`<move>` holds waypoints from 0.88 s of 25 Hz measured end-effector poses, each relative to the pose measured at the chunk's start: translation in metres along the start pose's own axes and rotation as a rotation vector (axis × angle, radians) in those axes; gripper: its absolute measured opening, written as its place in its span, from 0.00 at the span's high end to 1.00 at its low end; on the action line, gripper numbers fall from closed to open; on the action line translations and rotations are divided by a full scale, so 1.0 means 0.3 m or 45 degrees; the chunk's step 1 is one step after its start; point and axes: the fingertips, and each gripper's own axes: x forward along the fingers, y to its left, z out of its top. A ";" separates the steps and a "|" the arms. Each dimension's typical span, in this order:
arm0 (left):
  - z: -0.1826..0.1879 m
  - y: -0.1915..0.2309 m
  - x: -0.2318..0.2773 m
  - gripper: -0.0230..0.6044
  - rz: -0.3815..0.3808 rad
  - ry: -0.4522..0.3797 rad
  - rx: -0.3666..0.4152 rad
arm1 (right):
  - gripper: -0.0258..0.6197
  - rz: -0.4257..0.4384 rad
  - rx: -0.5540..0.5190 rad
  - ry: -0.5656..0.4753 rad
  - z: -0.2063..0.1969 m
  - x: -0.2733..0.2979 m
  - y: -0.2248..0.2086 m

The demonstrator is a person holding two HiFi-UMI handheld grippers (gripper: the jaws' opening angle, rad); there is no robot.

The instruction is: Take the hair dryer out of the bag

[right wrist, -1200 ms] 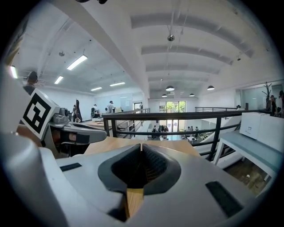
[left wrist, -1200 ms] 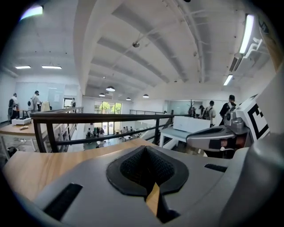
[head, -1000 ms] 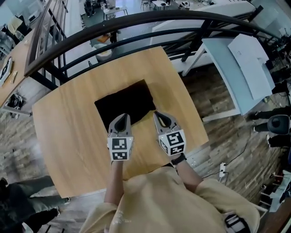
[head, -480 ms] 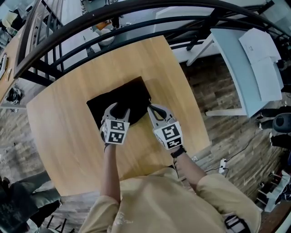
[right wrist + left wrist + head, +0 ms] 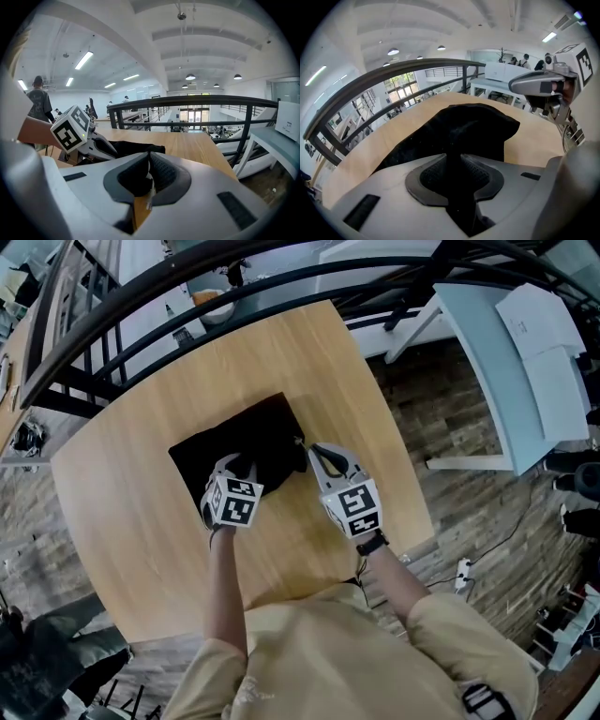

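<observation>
Two grippers meet at the near edge of a black bag (image 5: pixel 248 437). The left gripper (image 5: pixel 454 164) has just been closing its jaws, and a fold of the soft, matt black cloth is pinched between its ribbed pads. The right gripper (image 5: pixel 149 173) has its jaws together by the bag's right-hand corner, nipping a thin pale strip (image 5: pixel 150 194); what that strip is I cannot make out. Nothing shows of the hair dryer, since the cloth hides whatever the bag holds. The bag lies limp on a light wooden table (image 5: pixel 141 521) with rounded corners. Past the table's far edge runs a dark curved metal railing (image 5: pixel 197 99). To the right, over plank flooring (image 5: pixel 441 427), stands a pale blue-grey desk (image 5: pixel 487 362).
</observation>
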 end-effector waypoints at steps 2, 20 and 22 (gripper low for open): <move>0.004 -0.001 -0.016 0.85 -0.001 -0.034 -0.057 | 0.93 -0.008 -0.001 0.007 -0.019 -0.004 -0.024; 0.019 0.082 -0.180 0.94 -0.087 -0.295 -0.334 | 0.64 0.735 -0.481 0.269 -0.095 0.209 0.019; 0.021 0.077 -0.182 0.94 -0.092 -0.297 -0.334 | 0.62 0.841 -0.559 0.341 -0.126 0.228 0.055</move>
